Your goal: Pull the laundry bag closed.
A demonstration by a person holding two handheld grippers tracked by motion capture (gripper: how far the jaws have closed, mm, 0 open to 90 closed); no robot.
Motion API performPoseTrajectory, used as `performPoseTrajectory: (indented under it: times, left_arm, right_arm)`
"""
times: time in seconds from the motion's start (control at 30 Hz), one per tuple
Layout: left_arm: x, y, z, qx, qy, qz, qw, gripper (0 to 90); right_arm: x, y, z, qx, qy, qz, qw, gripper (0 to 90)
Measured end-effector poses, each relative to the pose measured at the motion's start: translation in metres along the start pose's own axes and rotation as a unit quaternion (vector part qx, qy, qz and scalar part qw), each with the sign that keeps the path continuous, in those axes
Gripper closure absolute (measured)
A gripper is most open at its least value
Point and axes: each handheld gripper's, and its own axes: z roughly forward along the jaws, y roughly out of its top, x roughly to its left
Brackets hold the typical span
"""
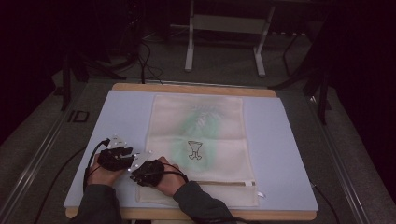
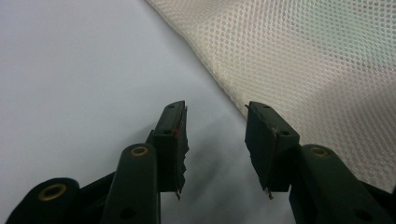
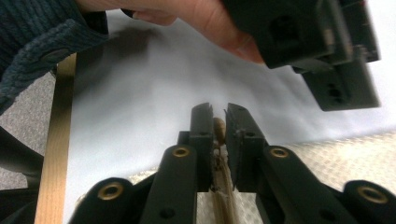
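Observation:
A cream mesh bag (image 1: 201, 140) with a green item showing through it lies flat on the pale blue mat (image 1: 280, 140). Its tan zipper (image 1: 224, 183) runs along the near end. My right gripper (image 1: 136, 177) (image 3: 219, 116) is at the bag's near left corner, shut on the tan zipper pull (image 3: 218, 128). The zipper tape runs back between its jaws. My left gripper (image 1: 130, 156) (image 2: 215, 109) hovers open just beside the bag's left edge (image 2: 303, 60), nothing between its jaws. It also appears close above in the right gripper view (image 3: 327, 46).
The mat rests on a wooden table whose front edge (image 3: 53, 163) is close to my right gripper. Cables trail off the table's left. White table legs (image 1: 189, 46) stand on the floor beyond the far edge.

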Motion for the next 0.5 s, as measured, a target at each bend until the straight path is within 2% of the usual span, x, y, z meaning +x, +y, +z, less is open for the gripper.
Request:
performPoseTrajectory:
  times: [0.13, 0.23, 0.33, 0.5]
  left_arm:
    - [0.000, 0.000, 0.001, 0.001, 0.001, 0.000, 1.0000, 57.9]
    - [0.000, 0.000, 0.000, 0.000, 0.001, 0.000, 1.0000, 58.0]
    - [0.000, 0.000, 0.001, 0.001, 0.001, 0.000, 1.0000, 57.9]
    - [0.000, 0.000, 0.001, 0.001, 0.000, -0.001, 1.0000, 58.0]
  right_arm:
    - [-0.002, -0.004, -0.008, -0.004, 0.000, 0.007, 1.0000, 86.3]
    - [-0.004, -0.005, -0.007, -0.001, 0.002, 0.006, 1.0000, 84.6]
    - [-0.002, -0.002, -0.001, 0.010, 0.007, 0.005, 0.9999, 79.8]
    - [-0.001, -0.001, 0.010, 0.023, 0.005, 0.004, 0.9997, 78.4]
